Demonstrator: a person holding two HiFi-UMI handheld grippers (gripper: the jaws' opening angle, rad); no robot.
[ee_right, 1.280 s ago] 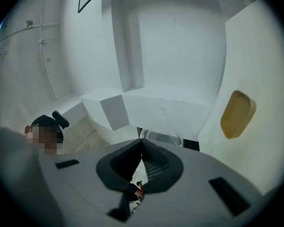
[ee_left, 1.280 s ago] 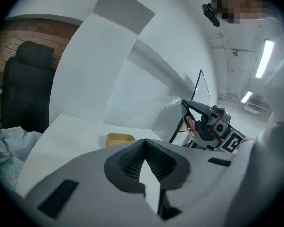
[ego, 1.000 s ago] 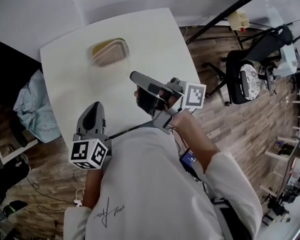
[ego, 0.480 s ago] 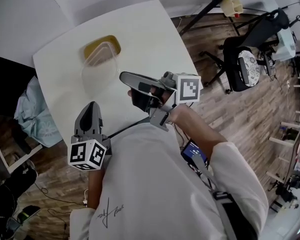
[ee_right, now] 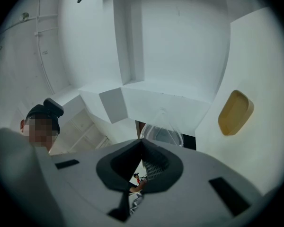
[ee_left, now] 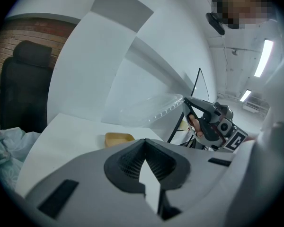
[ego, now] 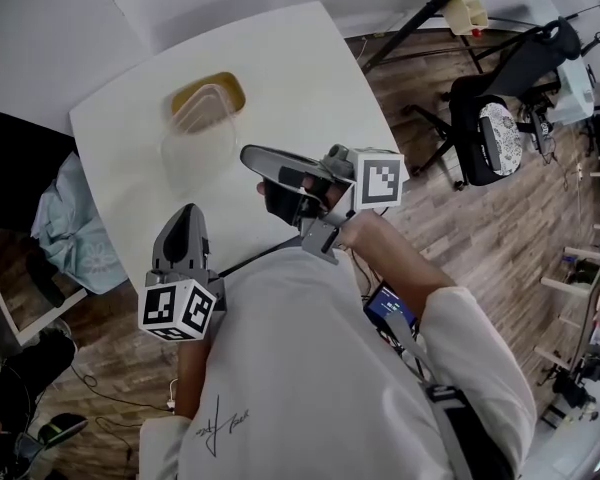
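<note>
Right gripper (ego: pixel 250 155) pinches the clear lid (ego: pixel 193 146) by its rim, aloft just beside the yellow tub (ego: pixel 208 90); left gripper (ego: pixel 184 218) is pressed shut, empty; a level, squared-up lid seems advisable.

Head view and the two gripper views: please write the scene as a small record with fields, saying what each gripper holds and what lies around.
right gripper: shut on the rim of the lid, holding it in the air
left gripper: shut, nothing between its jaws, near the table's front edge, apart from the lid
lid: clear plastic, ribbed rim, above the table
tray: yellow, open, on the table, not touching the lid
around: blue cloth left of the table, chair on the wooden floor at the right
</note>
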